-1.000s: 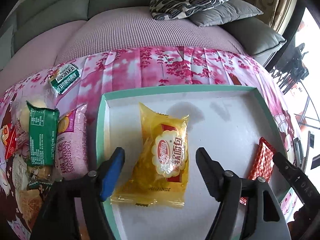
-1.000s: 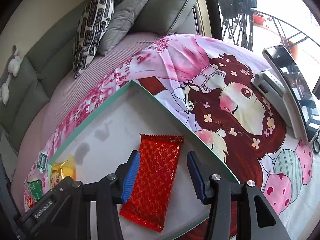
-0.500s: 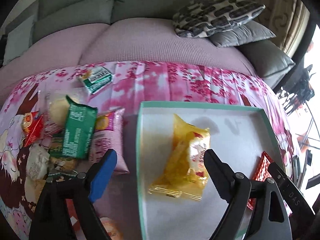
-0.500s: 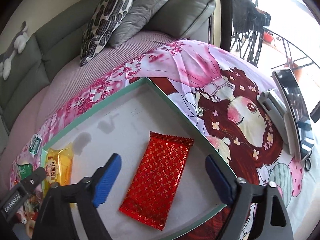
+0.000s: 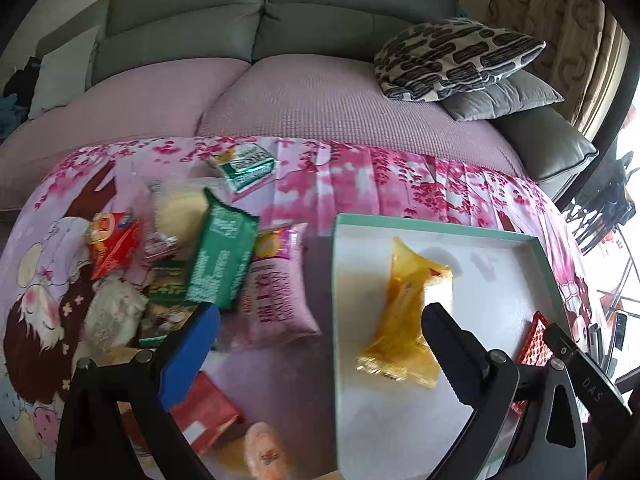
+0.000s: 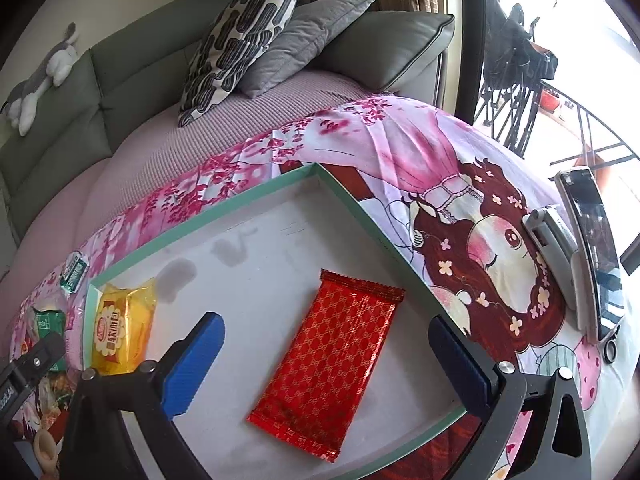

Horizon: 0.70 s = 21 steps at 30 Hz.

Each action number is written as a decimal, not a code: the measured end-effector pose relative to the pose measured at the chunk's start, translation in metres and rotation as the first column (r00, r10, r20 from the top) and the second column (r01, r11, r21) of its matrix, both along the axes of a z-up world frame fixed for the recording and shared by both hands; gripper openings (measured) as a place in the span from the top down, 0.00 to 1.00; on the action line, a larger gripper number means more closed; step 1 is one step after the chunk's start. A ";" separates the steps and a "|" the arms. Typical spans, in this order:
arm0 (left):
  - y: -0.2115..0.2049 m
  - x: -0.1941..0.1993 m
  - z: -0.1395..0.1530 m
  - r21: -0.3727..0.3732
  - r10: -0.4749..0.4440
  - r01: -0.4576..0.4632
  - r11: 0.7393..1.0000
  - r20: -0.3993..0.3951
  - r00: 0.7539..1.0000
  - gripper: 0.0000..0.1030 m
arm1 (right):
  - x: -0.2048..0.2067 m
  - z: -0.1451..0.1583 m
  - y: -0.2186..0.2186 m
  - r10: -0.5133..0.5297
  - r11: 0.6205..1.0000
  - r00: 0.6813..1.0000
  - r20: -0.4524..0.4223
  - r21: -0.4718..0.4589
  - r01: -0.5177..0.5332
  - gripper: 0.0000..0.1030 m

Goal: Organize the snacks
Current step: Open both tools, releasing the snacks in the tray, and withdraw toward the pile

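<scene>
Left wrist view: left tongs (image 5: pixel 320 344) wide apart, jaws have just been opening, gripping nothing. They straddle the left rim of the tray (image 5: pixel 335 280); blue finger hangs over the snack pile, black finger over the tray floor. Yellow snack pack (image 5: pixel 404 320) lies loose in the tray, crumpled, its lower right part behind the black finger; cannot tell if it touches. Tray floor from 12 to 2 o'clock of the pack is bare. Red foil pack (image 5: pixel 534 340) sits at 3 o'clock by the tray's right rim, mostly hidden. Outside the tray at 9 to 10 o'clock: pink pack (image 5: pixel 276 292) just beside the left rim, green pack (image 5: pixel 222 256) overlapping it, small red pack (image 5: pixel 112 240), teal-white sachet (image 5: pixel 244 168) at 11 o'clock, well apart from the rest. All rest on the pink printed cloth (image 5: pixel 340 176) over the sofa (image 5: pixel 280 92).

Right wrist view: right tongs (image 6: pixel 326 358) spread fully, jaws have just been opening, nothing held. Red foil pack (image 6: pixel 332 364) lies flat between the fingers, clear of both. Its right edge is near the tray's right rim (image 6: pixel 376 232). Yellow snack pack (image 6: pixel 120 328) is at 9 o'clock against the left rim. Wide bare floor between the two packs and toward 12 o'clock. Phone (image 6: pixel 596 248) on a stand at 3 o'clock, well clear of the tray.
</scene>
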<state>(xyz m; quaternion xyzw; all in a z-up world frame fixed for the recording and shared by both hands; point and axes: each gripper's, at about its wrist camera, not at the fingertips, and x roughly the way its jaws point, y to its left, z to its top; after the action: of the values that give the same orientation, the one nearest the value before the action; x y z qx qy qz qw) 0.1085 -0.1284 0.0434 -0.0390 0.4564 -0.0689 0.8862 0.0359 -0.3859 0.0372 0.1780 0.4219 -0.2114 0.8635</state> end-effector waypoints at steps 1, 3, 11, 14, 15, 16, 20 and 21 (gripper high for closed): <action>0.003 -0.002 0.000 0.000 0.003 -0.003 1.000 0.003 1.000 0.02 | 0.000 0.002 0.003 0.012 1.000 1.000 0.007 -0.002 -0.012 0.00; 0.010 -0.006 0.002 0.001 0.010 -0.010 1.000 0.009 1.000 0.02 | 0.000 0.006 0.010 0.029 0.999 0.999 0.022 -0.013 -0.029 0.00; 0.040 -0.024 0.006 0.013 0.055 -0.055 0.998 0.017 0.998 0.02 | 0.001 0.019 0.036 0.088 0.996 0.994 0.066 -0.024 -0.086 0.00; 0.052 -0.029 0.005 0.013 0.076 -0.076 0.997 0.009 0.997 0.02 | -0.001 0.020 0.042 0.097 0.995 0.992 0.083 -0.006 -0.097 0.00; 0.055 -0.030 0.004 0.016 0.083 -0.083 0.996 0.006 0.997 0.02 | -0.001 0.020 0.044 0.102 0.995 0.991 0.089 0.007 -0.103 0.00; 0.059 -0.031 0.004 0.019 0.089 -0.089 0.996 0.004 0.996 0.02 | -0.002 0.020 0.046 0.107 0.994 0.990 0.096 0.018 -0.109 0.00; 0.071 -0.037 0.002 0.057 0.117 -0.116 0.992 -0.009 0.993 0.02 | -0.003 0.020 0.055 0.115 0.992 0.988 0.099 0.041 -0.120 0.00; 0.074 -0.038 0.001 0.072 0.124 -0.123 0.990 -0.013 0.992 0.02 | -0.003 0.019 0.058 0.119 0.992 0.989 0.093 0.040 -0.123 0.00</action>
<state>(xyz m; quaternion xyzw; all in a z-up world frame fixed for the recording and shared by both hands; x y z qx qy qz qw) 0.0704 -0.0548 0.0443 -0.0363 0.4630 0.0026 0.8856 0.0331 -0.3278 0.0566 0.1810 0.3971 -0.1405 0.8887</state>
